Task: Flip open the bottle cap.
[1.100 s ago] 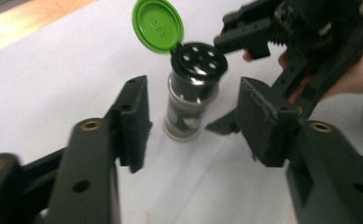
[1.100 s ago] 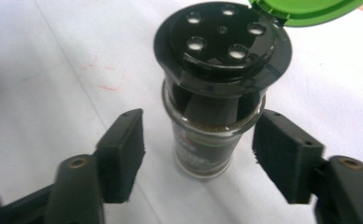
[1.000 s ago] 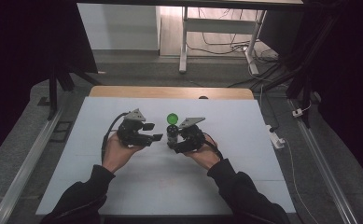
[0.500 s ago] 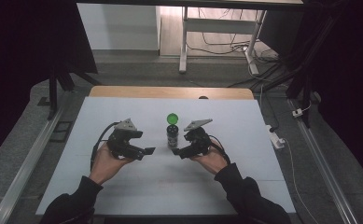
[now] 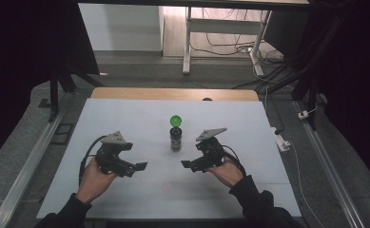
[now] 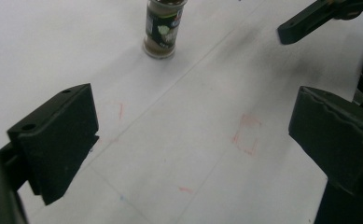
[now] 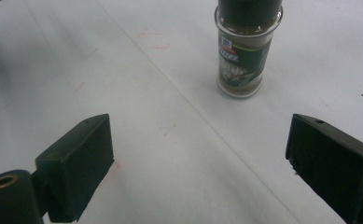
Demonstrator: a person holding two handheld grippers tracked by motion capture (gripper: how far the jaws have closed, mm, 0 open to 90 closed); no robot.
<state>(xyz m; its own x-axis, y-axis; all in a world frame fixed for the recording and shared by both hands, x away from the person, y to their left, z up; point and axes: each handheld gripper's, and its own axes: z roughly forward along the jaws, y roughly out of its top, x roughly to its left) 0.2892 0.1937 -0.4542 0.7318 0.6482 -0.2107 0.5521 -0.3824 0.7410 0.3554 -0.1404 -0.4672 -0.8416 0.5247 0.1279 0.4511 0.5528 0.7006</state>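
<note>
White table (image 5: 125, 118): bare top with faint red marks. Left gripper (image 5: 136, 167): hand-held, jaws spread wide, nothing between them. Right gripper (image 5: 188, 165): jaws likewise wide, empty. Spice jar (image 5: 175, 137): upright mid-table, between and beyond both grippers, untouched. Green cap (image 5: 175, 119): just behind the jar.

Left gripper (image 5: 136, 167) and right gripper (image 5: 188, 165): each hand-held, jaws spread wide, tips facing inward, forearms entering from below.

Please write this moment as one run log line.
spice jar: upright, green lid, untouched | left gripper: open, apart | right gripper: open, apart
</note>
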